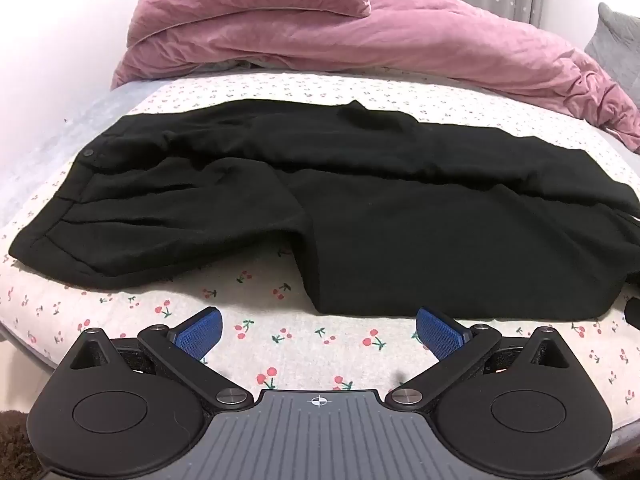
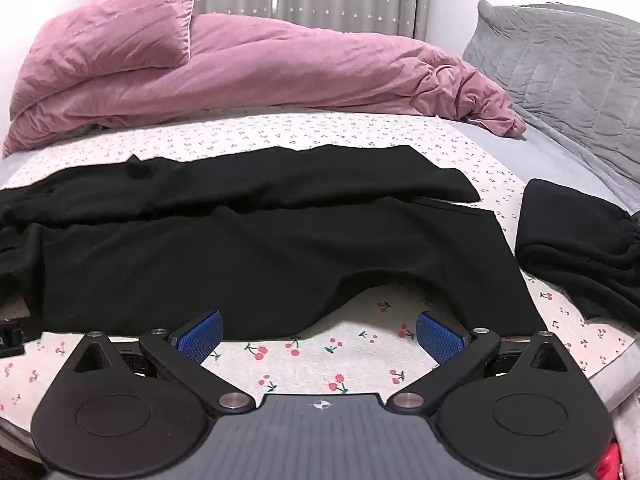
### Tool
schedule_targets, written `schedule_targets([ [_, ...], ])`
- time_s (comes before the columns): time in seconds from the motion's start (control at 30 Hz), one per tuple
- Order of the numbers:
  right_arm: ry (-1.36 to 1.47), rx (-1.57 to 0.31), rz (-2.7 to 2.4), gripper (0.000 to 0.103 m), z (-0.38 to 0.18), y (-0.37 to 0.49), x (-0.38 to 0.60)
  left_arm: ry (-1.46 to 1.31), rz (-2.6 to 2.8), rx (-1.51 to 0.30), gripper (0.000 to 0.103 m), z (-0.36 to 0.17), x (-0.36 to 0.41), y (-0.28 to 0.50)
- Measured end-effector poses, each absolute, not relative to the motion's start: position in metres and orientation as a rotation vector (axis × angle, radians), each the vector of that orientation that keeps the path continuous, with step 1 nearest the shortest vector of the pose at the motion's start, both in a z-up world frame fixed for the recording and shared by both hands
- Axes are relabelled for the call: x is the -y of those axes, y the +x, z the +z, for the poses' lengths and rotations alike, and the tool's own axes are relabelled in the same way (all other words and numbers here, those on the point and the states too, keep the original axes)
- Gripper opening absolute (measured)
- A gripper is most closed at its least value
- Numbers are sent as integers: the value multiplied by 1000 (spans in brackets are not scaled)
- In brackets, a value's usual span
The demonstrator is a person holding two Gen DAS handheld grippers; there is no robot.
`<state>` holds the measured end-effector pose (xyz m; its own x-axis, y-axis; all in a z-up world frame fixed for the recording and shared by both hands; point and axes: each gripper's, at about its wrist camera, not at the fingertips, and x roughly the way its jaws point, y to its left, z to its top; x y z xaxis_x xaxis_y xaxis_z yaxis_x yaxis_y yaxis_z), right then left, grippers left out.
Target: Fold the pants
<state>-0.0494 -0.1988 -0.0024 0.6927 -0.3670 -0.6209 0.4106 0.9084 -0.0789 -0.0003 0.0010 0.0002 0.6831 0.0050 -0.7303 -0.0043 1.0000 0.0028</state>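
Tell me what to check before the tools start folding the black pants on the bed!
1. Black fabric pants lie spread on the white cherry-print sheet: ok.
2. Left tool open and empty: ok.
3. Right tool open and empty: ok.
4. Pants flat: not ok, the near leg's edge is bunched.
5. Folded black cloth pile lies apart from the pants: ok.
6. Pink duvet stays behind the pants: ok.

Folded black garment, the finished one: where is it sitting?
In the right wrist view, the folded black garment lies at the far right on the cherry-print sheet, just beyond the pants' leg ends.
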Motion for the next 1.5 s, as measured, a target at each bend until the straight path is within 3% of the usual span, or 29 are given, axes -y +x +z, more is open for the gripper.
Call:
schedule_targets([
  [1.5, 24, -722, -444, 103, -15, -40, 194, 49, 7, -783, 103, 1, -2, -3],
])
